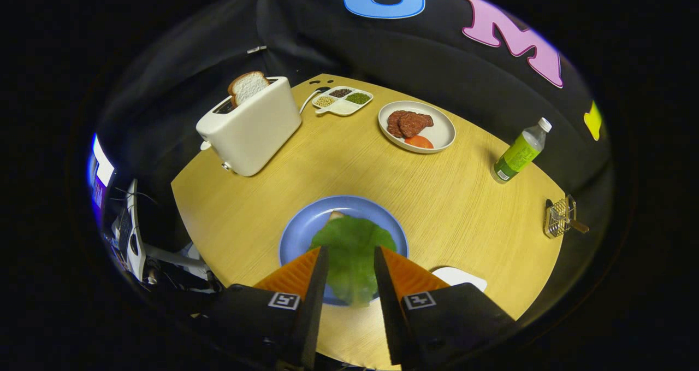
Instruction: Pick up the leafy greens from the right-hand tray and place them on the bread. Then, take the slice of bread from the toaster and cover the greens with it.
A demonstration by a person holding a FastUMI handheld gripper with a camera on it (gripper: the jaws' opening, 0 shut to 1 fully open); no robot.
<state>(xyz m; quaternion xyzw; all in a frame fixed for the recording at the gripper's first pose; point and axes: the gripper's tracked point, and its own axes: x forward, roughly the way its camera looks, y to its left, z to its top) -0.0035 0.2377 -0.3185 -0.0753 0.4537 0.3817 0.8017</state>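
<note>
Gripper view: the gripper (351, 256) hangs above the blue plate (299, 230) near the table's (458, 196) near edge. The leaf (349, 251) lies between the two fingers, spread over the bread (335, 215), of which only a corner peeks out at the far side. The fingers stand partly open with the leaf in the gap; whether they pinch it or have let go, I cannot tell.

To finish this step well, the leaf should sit flat and centred on the bread before the fingers widen fully and lift straight up, so nothing drags off the plate.

The toaster (251, 128) stands by the far left edge with a slice (248, 86) upright in its slot. Gripping that slice by its exposed top probably suits best.
</note>
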